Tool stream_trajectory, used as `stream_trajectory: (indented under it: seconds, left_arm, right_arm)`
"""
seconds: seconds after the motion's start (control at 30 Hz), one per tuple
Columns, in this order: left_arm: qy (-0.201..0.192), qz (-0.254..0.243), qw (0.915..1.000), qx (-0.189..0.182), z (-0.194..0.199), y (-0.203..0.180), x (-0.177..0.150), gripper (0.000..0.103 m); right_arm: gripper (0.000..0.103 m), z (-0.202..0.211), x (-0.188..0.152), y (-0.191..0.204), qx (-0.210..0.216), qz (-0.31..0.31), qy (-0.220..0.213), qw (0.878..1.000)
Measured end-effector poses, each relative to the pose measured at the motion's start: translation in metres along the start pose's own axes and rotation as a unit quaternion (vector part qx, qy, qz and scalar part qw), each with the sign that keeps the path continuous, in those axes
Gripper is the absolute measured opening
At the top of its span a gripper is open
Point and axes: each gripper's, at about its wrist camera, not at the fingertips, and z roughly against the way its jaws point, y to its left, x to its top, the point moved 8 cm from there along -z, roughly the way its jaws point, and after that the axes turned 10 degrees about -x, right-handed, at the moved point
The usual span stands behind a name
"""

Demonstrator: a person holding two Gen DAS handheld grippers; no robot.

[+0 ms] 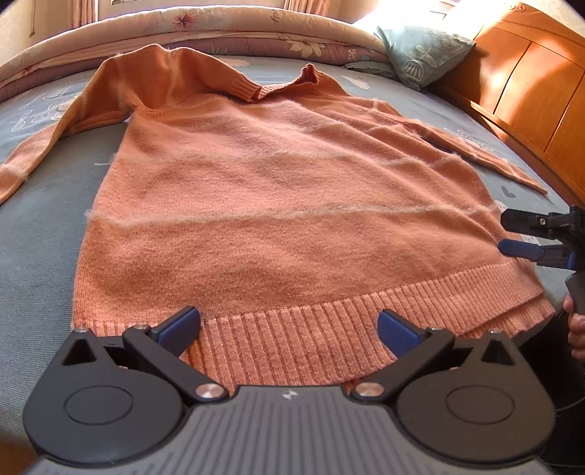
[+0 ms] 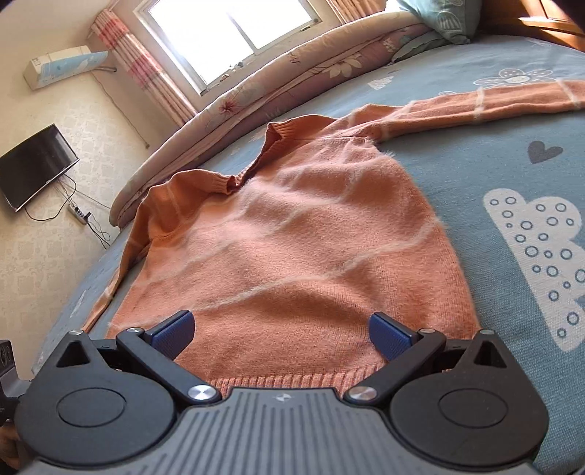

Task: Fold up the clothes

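The fuzzy orange knitted sweater with pale thin stripes point(image 1: 278, 204) lies flat across the centre of the frame on the blue-grey patterned bedsheet point(image 1: 40, 234), sleeves spread, ribbed hem point(image 1: 329, 329) nearest: no fold looks made yet. The left gripper point(image 1: 289, 325) and right gripper point(image 2: 281, 329) hover at the hem, jaws wide apart, holding nothing

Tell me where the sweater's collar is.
The collar lies at the sweater's far end in both wrist views, toward the rolled floral quilt.
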Motion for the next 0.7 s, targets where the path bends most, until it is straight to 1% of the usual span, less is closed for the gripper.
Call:
stream_trajectory:
  seconds: [0.07, 0.17, 0.3, 0.47, 0.57, 0.7]
  left_arm:
    - [-0.001, -0.002, 1.0, 0.004, 0.001, -0.001, -0.002, 0.102]
    - [-0.004, -0.003, 0.9999, 0.011, 0.002, -0.002, -0.004, 0.102]
    - [-0.011, -0.003, 0.9998, 0.015, 0.003, -0.002, -0.006, 0.102]
    - [-0.015, 0.005, 0.9998, 0.014, 0.003, -0.001, -0.005, 0.102]
    - [-0.006, 0.009, 0.9998, 0.016, 0.002, -0.001, -0.004, 0.102]
    - [-0.001, 0.008, 0.9999, 0.01, 0.006, 0.0, -0.007, 0.102]
  right_arm:
    - [0.103, 0.001, -0.003, 0.001, -0.013, 0.004, 0.001, 1.0]
    - [0.103, -0.002, -0.008, 0.01, -0.049, 0.04, 0.004, 0.998]
    - [0.103, -0.007, -0.016, 0.021, -0.093, 0.091, 0.008, 0.991]
    - [0.103, -0.01, -0.021, 0.026, -0.121, 0.12, 0.015, 0.985]
    - [0.103, -0.009, -0.025, 0.03, -0.144, 0.142, 0.034, 0.979]
    - [0.103, -0.011, -0.033, 0.037, -0.176, 0.179, 0.052, 0.967]
